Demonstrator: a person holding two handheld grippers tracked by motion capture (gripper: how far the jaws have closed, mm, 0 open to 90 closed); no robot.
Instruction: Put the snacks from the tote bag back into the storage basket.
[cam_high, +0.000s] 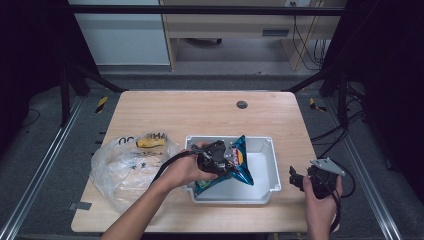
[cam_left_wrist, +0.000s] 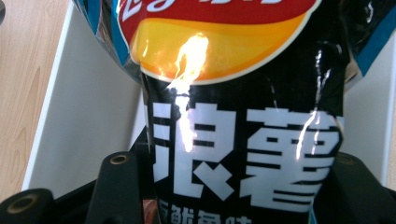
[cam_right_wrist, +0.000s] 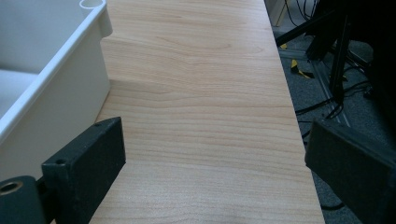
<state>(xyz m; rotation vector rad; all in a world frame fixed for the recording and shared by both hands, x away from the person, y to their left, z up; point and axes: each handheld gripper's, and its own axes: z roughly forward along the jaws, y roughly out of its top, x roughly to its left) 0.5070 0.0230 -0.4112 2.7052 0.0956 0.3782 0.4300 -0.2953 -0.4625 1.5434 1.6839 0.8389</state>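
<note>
The left gripper (cam_high: 227, 159) clamps the chip bag (cam_high: 239, 161) inside the white bin (cam_high: 272, 170); the right gripper (cam_high: 296, 179) stands wide, empty, beside the table (cam_high: 200, 112) edge.

One snack bag (cam_high: 239, 161) with blue, black and red print. One white plastic bin (cam_high: 265, 170). One clear crumpled plastic bag (cam_high: 127, 165) with something yellow inside. One wooden counter (cam_high: 200, 112). Two handheld grippers: left gripper (cam_high: 220, 156), right gripper (cam_high: 296, 179).

Chip bag (cam_high: 239, 161) in bin (cam_high: 267, 172); plastic bag (cam_high: 125, 167) left of bin.
</note>
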